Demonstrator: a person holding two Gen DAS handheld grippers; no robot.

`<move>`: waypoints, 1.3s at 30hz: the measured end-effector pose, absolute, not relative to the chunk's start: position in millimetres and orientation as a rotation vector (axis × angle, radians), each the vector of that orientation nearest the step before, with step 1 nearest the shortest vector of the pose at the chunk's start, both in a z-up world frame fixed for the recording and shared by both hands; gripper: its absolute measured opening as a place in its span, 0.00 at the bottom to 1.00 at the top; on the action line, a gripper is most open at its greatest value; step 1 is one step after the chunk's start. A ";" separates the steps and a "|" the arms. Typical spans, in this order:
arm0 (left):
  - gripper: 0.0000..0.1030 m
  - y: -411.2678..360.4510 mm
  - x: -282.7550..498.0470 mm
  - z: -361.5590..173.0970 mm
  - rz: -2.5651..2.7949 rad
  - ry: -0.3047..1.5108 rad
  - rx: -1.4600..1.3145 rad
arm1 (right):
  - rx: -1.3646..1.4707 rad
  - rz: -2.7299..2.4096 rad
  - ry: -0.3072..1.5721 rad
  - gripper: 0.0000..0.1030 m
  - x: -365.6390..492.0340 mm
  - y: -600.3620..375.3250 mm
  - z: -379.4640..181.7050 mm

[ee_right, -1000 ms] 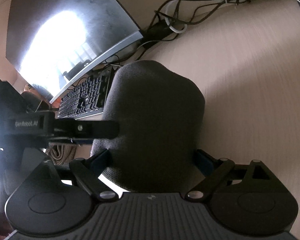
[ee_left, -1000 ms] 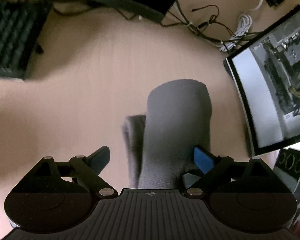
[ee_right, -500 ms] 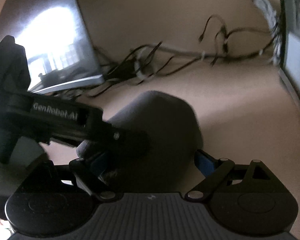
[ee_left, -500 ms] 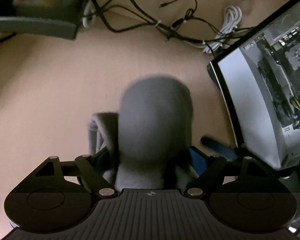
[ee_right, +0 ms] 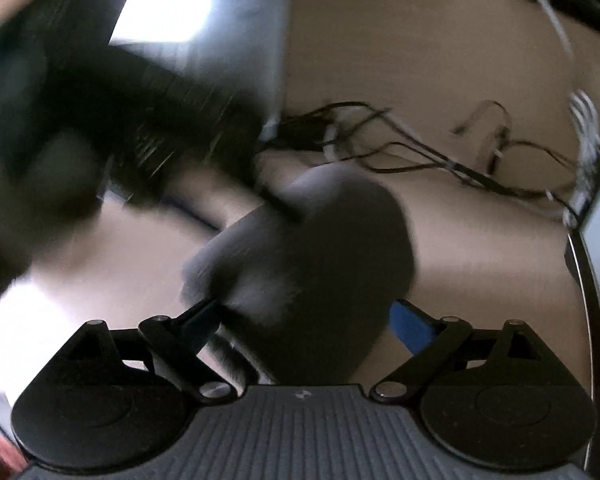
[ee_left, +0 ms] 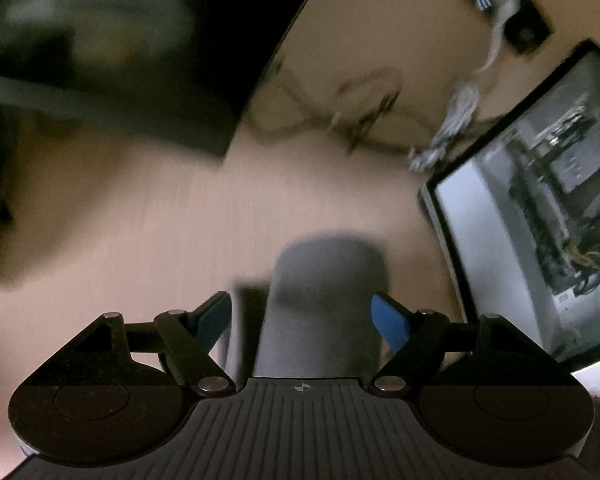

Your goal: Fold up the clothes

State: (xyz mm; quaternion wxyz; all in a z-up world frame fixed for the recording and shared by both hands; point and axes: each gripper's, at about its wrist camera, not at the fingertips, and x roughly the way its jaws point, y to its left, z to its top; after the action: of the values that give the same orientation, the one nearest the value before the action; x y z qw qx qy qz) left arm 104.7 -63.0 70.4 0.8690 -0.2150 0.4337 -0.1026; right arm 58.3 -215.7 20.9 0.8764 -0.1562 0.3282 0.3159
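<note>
A grey knitted garment [ee_left: 324,300] bulges up between the blue fingertips of my left gripper [ee_left: 304,316], which is shut on it above the beige table. In the right wrist view the same grey garment [ee_right: 320,248] bulges between the jaws of my right gripper [ee_right: 308,320], which is shut on it too. The left gripper's black body [ee_right: 60,100] shows blurred at the upper left of the right wrist view, close to the cloth. Both views are motion-blurred.
A monitor [ee_left: 540,216] stands at the right of the left wrist view. A tangle of cables [ee_right: 420,148] lies along the table's back edge. A second screen [ee_right: 204,12] glares at the upper left. Bare beige tabletop [ee_left: 140,216] lies to the left.
Both grippers have swung with the cloth still held. The left wrist view now points further left, and the right view has turned towards the cables and the right-hand monitor.
</note>
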 end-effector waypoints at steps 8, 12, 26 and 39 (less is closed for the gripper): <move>0.67 -117.7 127.0 59.0 -0.231 1.008 -0.233 | -0.462 0.647 0.648 0.88 37.8 -196.2 12.8; 0.69 -102.1 121.9 41.8 -0.219 1.050 -0.318 | -0.293 0.642 0.658 0.89 47.2 -218.0 35.8; 0.50 -126.2 112.6 46.2 -0.255 1.050 -0.224 | -0.074 0.514 0.741 0.92 33.2 -253.9 37.8; 0.55 -43.1 78.0 21.4 -0.226 1.084 -0.585 | 0.088 0.465 0.714 0.94 34.0 -276.7 50.1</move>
State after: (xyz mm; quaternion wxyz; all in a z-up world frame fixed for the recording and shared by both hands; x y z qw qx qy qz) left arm 78.0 -43.1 21.4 0.8103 -0.2735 0.5073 -0.1058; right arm 34.0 -276.7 50.1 0.9097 0.0428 0.3463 0.2253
